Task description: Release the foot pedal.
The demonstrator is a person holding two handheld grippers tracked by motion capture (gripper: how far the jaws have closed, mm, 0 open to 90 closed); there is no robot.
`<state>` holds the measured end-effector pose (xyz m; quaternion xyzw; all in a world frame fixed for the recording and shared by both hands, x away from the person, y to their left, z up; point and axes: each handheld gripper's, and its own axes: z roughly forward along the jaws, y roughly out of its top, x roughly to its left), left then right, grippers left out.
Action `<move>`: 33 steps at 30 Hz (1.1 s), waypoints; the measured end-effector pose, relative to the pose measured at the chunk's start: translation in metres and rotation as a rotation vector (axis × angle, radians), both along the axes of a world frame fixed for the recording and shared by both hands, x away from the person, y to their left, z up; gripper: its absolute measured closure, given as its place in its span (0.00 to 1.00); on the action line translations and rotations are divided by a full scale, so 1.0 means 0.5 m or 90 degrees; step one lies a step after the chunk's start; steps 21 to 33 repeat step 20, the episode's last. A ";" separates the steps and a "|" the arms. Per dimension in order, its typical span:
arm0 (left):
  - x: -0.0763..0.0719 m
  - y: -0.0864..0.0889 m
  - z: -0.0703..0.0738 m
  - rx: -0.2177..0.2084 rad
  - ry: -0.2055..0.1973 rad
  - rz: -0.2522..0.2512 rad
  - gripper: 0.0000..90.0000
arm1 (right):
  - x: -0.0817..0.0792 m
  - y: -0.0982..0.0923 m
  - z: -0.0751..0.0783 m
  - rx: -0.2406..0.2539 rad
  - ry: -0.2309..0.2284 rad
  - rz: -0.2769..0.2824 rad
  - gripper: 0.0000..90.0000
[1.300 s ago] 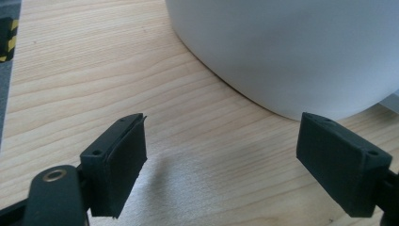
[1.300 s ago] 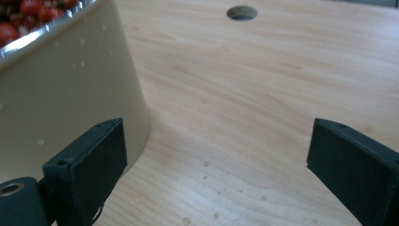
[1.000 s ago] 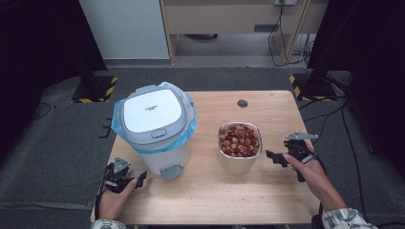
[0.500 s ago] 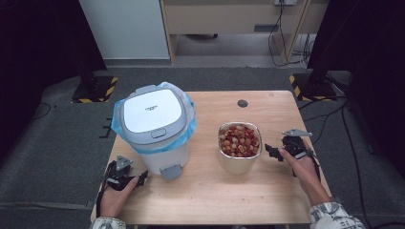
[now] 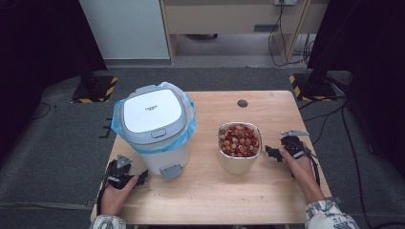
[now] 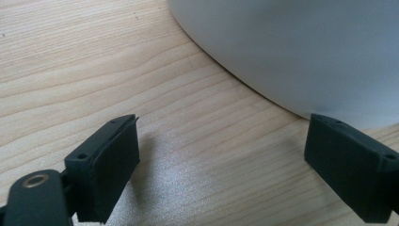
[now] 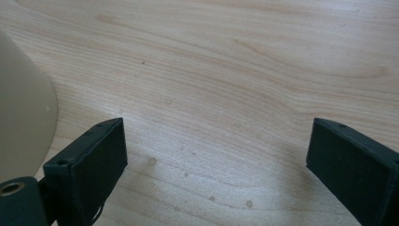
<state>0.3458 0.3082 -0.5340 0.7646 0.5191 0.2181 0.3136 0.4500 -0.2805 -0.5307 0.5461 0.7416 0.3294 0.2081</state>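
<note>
Just ahead of the right gripper point(image 5: 273, 153) fingertips sits the metal bowl point(image 5: 239, 153), heaped with reddish and pale bits of food point(image 5: 239, 140); the tips point at its side wall and stop a little short, not touching it as far as I can see. On the right gripper view the bowl's pale wall point(image 7: 21, 108) curves in just outside the one finger point(image 7: 94, 165), and between the two fingers it's nothing but bare wood, so these jaws are spread wide with nothing in them, having just been opening again after a small squeeze. Over by the left gripper point(image 5: 138, 177), the white pedal bin point(image 5: 154, 125) stands right in front of the fingertips, lid down, blue bag point(image 5: 189, 125) puffing out around its rim, and its grey foot pedal point(image 5: 170, 171) sits just beyond the tips, towards the bowl. The left gripper view has the bin's white base point(image 6: 301, 52) looming just past the far finger point(image 6: 350, 169), close but with a sliver of table between. Those jaws have also just been opening and stand about as wide as they go, holding nothing. Both hands rest low on the wooden table point(image 5: 267, 191), well apart, bin and bowl between them. A small dark round spot point(image 5: 242, 103) sits on the tabletop way past the bowl.
</note>
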 end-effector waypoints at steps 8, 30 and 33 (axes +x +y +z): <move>0.000 0.000 -0.002 -0.002 -0.005 -0.001 0.09 | -0.006 0.013 -0.016 -0.033 -0.003 0.001 0.06; -0.001 0.000 -0.003 -0.003 -0.007 0.000 0.08 | -0.023 0.012 -0.018 -0.034 -0.008 -0.003 0.05; -0.001 0.000 -0.003 -0.003 -0.007 0.000 0.08 | -0.023 0.012 -0.018 -0.034 -0.008 -0.003 0.05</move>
